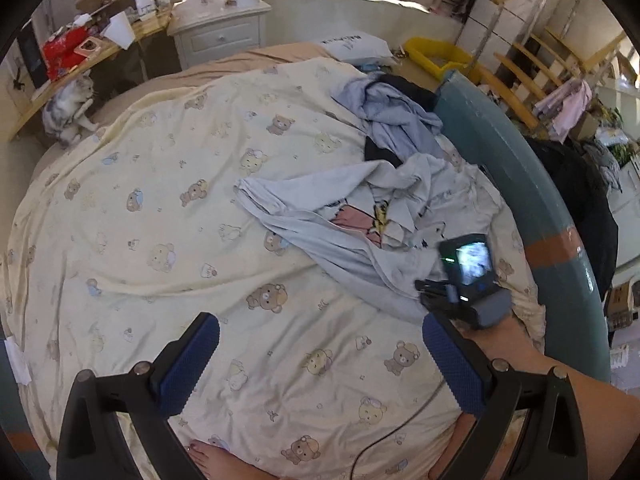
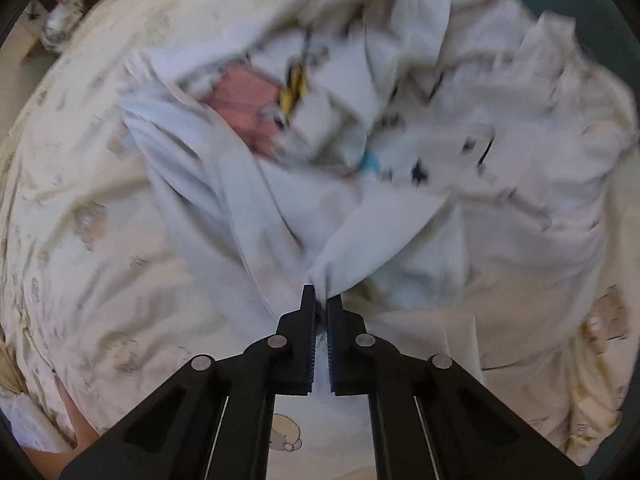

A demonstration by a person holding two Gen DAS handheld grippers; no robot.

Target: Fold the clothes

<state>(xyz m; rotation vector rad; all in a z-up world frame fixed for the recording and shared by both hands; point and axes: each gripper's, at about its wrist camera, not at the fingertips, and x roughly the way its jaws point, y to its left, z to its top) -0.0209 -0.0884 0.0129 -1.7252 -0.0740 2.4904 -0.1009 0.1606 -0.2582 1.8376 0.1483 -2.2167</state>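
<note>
A crumpled pale blue-white printed shirt (image 1: 320, 216) lies on the bear-print bedspread (image 1: 160, 240), with pink and yellow print showing in its folds. In the right wrist view my right gripper (image 2: 321, 296) is shut on a pinched fold of that shirt (image 2: 280, 200), and the cloth fans out from its tips. In the left wrist view the right gripper's body with its lit screen (image 1: 468, 276) sits at the shirt's near right edge. My left gripper (image 1: 320, 344) hovers above bare bedspread nearer the front, jaws wide open with nothing between the blue pads (image 1: 192, 360).
More clothes (image 1: 396, 120), grey-blue and dark, are heaped behind the shirt. A teal bed rail (image 1: 520, 184) curves along the right. A cat (image 1: 68, 116) sits at the far left edge. A white nightstand (image 1: 220, 28) and cluttered desk (image 1: 80, 48) stand behind. A bare foot (image 1: 216, 460) rests at the front.
</note>
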